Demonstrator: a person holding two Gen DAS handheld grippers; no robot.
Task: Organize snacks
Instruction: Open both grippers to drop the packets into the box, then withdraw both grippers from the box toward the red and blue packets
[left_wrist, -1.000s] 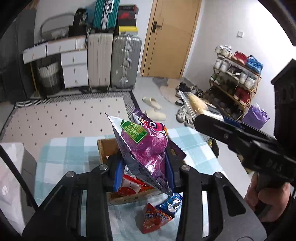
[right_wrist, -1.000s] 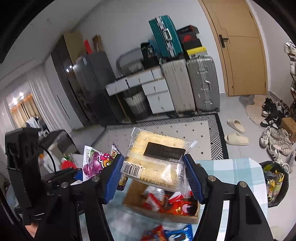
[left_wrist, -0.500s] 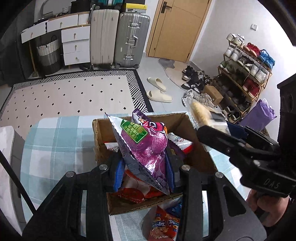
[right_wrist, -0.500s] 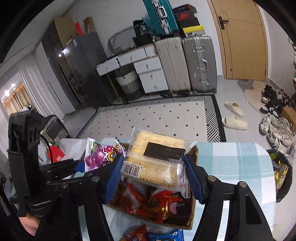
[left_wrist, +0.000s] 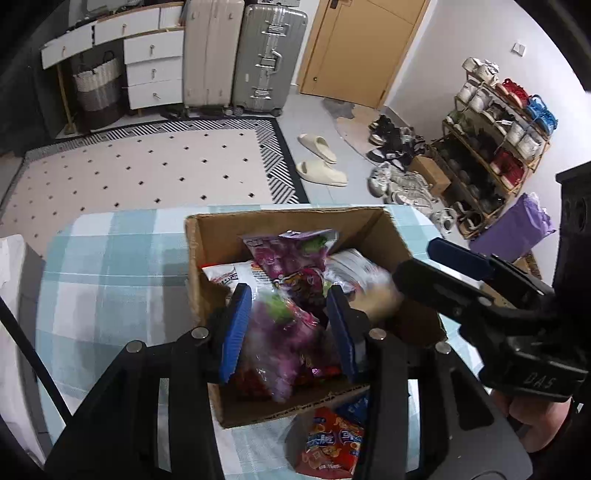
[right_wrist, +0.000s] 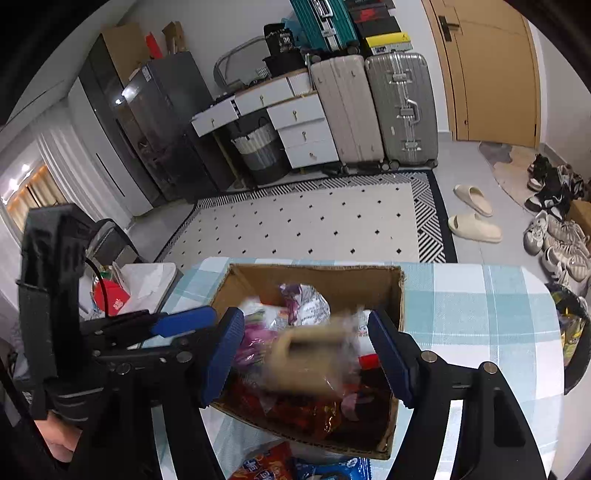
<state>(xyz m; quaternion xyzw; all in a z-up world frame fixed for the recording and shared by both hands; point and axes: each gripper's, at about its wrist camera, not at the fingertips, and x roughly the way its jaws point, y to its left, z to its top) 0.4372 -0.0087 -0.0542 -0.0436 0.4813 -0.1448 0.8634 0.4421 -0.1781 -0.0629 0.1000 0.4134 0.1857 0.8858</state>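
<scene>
Cardboard box (left_wrist: 207, 258) sits on the checked-cloth surface (left_wrist: 110, 280), crammed with packets. Both jaws have just been opening: left gripper (left_wrist: 288, 325) loose around the blurred purple snack bag (left_wrist: 277, 332), right gripper (right_wrist: 306, 354) wide of the blurred clear-wrapped cracker pack (right_wrist: 306, 358). Red packet (left_wrist: 328, 443) lies outside.

Both jaws parted, just opening

A cardboard box (left_wrist: 295, 229) stands on the table (left_wrist: 110, 280), with snack packets (left_wrist: 288, 258) piled inside it. Two further packets (left_wrist: 332, 443) lie on the table just before the box's near wall. Beyond the table lies a rug (left_wrist: 147, 170); behind it, drawers (left_wrist: 153, 70) and two suitcases (left_wrist: 236, 55) stand against the wall. A shoe rack (left_wrist: 491, 147) stands to the right.
</scene>
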